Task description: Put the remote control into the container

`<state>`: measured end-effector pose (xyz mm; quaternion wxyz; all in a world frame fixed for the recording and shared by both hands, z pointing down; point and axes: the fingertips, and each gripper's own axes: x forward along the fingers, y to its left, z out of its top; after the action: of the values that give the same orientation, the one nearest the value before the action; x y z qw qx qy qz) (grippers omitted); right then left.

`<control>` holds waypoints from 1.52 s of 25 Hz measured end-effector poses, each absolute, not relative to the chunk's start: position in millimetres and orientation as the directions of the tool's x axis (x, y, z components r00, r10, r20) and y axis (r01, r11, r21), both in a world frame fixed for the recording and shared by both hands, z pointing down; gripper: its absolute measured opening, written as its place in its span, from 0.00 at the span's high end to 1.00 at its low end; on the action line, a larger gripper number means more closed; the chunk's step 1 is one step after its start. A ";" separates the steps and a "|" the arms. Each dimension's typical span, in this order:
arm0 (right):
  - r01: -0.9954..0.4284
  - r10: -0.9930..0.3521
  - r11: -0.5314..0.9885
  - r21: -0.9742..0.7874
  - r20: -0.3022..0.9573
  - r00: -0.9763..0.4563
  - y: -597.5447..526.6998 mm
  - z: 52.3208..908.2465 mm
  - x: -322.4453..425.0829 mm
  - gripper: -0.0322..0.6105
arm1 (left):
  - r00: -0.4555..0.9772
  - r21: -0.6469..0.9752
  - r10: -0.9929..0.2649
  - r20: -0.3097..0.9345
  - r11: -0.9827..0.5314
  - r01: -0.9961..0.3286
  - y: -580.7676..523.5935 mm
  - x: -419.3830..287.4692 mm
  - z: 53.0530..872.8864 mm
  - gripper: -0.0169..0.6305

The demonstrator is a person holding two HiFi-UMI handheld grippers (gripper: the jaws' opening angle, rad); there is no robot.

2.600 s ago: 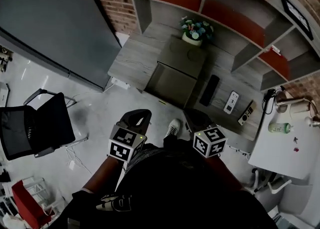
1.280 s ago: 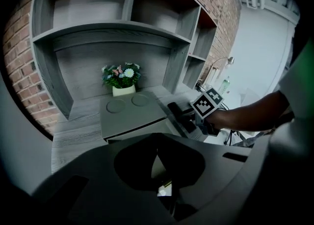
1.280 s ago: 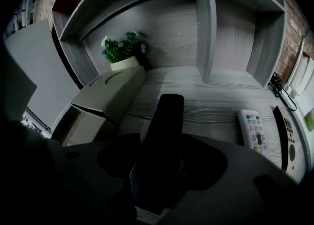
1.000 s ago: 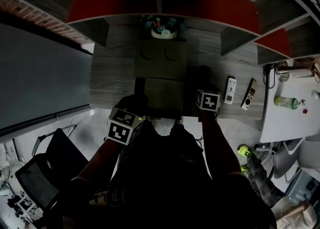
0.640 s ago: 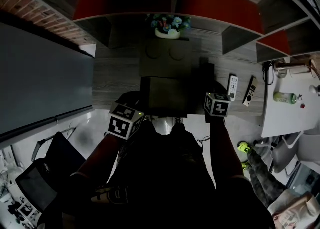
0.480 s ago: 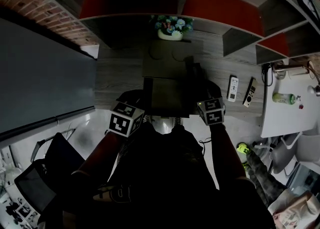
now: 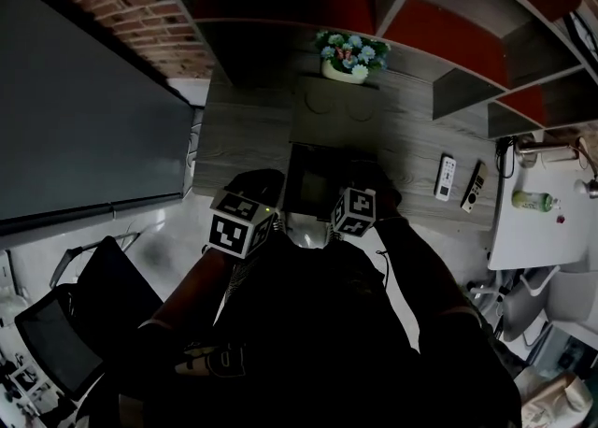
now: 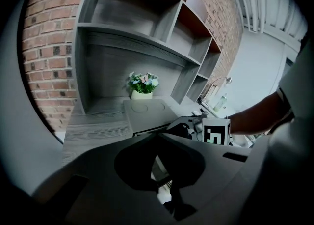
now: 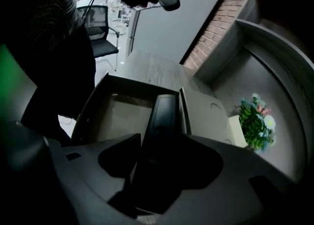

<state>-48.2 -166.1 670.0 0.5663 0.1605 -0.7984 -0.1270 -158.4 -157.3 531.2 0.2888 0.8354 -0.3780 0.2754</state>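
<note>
My right gripper (image 9: 163, 143) is shut on a long black remote control (image 9: 162, 113), which sticks out forward past the jaws. The remote's far end hangs over the open grey container (image 9: 117, 116), close to its right wall. In the head view the right gripper (image 7: 353, 197) is at the container's (image 7: 313, 178) near right corner. My left gripper (image 8: 158, 138) is shut with nothing in it, held low in front of the desk at the container's left side (image 7: 254, 194).
The container's lid (image 7: 336, 113) lies behind it, with a pot of flowers (image 7: 350, 54) further back under the shelves. Two more remotes, one white (image 7: 446, 178) and one grey (image 7: 474, 186), lie on the desk's right. A bottle (image 7: 526, 200) stands on a white table at the right.
The black remote left the desk right of the container. My right gripper closed on it and carried it left, over the container. The left gripper barely moved.
</note>
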 end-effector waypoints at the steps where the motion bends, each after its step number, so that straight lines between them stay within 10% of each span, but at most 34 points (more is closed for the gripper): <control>1: -0.070 -0.405 0.913 0.403 0.867 -0.290 -168.8 673.6 -48.9 0.57 | 0.555 0.273 -0.476 0.683 -0.538 -0.797 -153.9 -163.8 532.8 0.96; 9: 0.032 -0.494 0.862 0.506 0.852 -0.171 -181.9 681.5 -42.4 0.57 | 0.528 0.275 -0.499 0.688 -0.494 -0.825 -140.8 -187.2 535.5 0.96; 16: -0.234 -0.565 0.823 0.517 0.788 -0.244 -184.7 643.0 -30.8 0.58 | 0.567 0.274 -0.505 0.651 -0.541 -0.795 -148.6 -159.2 525.8 0.96; 19: -0.531 -0.570 0.770 0.354 0.756 -0.322 -181.7 611.6 -17.6 0.61 | 0.584 0.266 -0.500 0.639 -0.568 -0.778 -151.4 -144.0 519.6 0.96; 23: -0.843 -0.645 0.533 -0.071 0.611 -0.459 -180.5 552.7 11.0 0.93 | 0.618 0.284 -0.510 0.598 -0.586 -0.759 -159.6 -127.1 507.9 0.96; 28: -0.825 -0.721 0.282 -0.490 0.459 -0.519 -158.9 511.6 42.5 0.94 | 0.658 0.301 -0.517 0.548 -0.612 -0.732 -164.6 -111.0 491.2 0.96; 38: -0.864 -0.759 0.184 -0.469 0.491 -0.428 -116.0 515.8 38.0 0.94 | 0.718 0.283 -0.402 0.568 -0.724 -0.629 -153.7 -88.9 496.1 0.96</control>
<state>38.0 -116.0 515.8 0.0735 0.5296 -0.7660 0.3570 -88.9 -153.7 496.1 0.2351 0.8965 -0.2876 0.2414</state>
